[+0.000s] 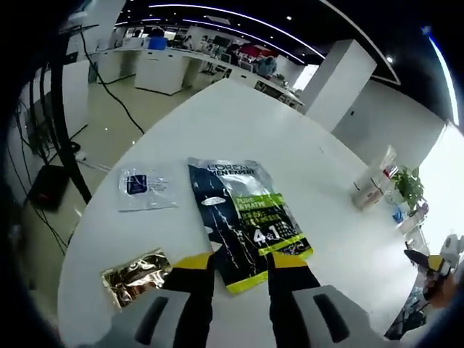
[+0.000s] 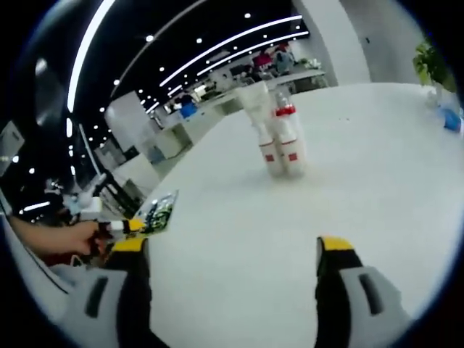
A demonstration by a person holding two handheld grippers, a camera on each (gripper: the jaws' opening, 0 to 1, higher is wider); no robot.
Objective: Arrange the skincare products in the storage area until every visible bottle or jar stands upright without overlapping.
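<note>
- White tabletop carries a dark flat sachet, just ahead of the left tool, jaws parted, empty.
- Right tool, wide open, faces upright bottles.
- Sachet looks light, floppy, slippery; pinch an edge.

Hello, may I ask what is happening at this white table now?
A person works with a hand-held gripper in each hand. The left hand-held gripper reaches over a dark L'Oreal sachet lying flat on the white table, its jaws on either side of the sachet's near edge. A silver sachet and a gold sachet lie beside it. The right hand-held gripper is open and empty, pointing toward white bottles standing upright together.
</note>
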